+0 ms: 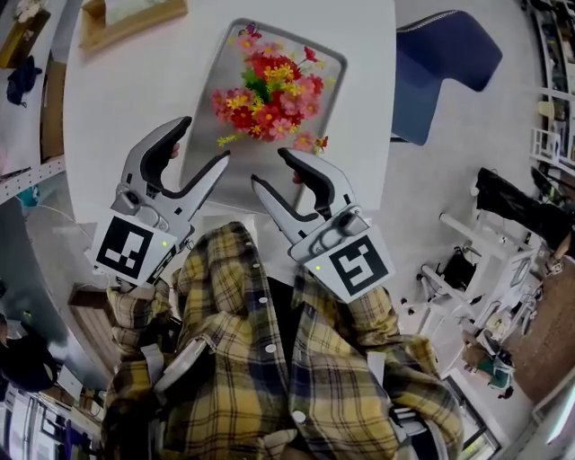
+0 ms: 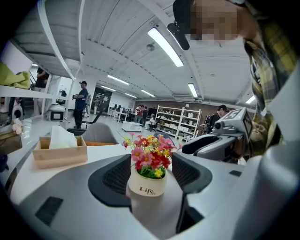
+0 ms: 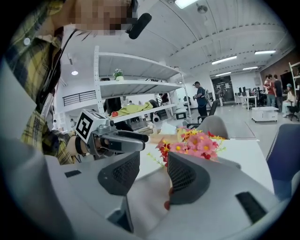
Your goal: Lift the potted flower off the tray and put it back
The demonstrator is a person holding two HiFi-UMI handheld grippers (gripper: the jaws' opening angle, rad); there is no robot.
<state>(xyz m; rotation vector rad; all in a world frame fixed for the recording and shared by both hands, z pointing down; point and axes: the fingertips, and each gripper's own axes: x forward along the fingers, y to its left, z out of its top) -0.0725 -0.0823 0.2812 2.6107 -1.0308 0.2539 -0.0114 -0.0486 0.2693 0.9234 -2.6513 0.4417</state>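
Observation:
The potted flower (image 1: 269, 94), a bunch of red, pink and yellow blooms, stands on the grey metal tray (image 1: 208, 81) at the far side of the white table (image 1: 108, 108). In the left gripper view its white pot (image 2: 146, 183) shows upright, ahead of the jaws. My left gripper (image 1: 205, 139) is open at the tray's near left and holds nothing. My right gripper (image 1: 269, 168) is open over the tray's near edge, just short of the flowers (image 3: 197, 140), which show past its right jaw. Neither gripper touches the pot.
A wooden tissue box (image 1: 130, 18) sits at the table's far left, also in the left gripper view (image 2: 58, 150). A blue chair (image 1: 445, 63) stands to the right of the table. Shelves and people are far off in the room.

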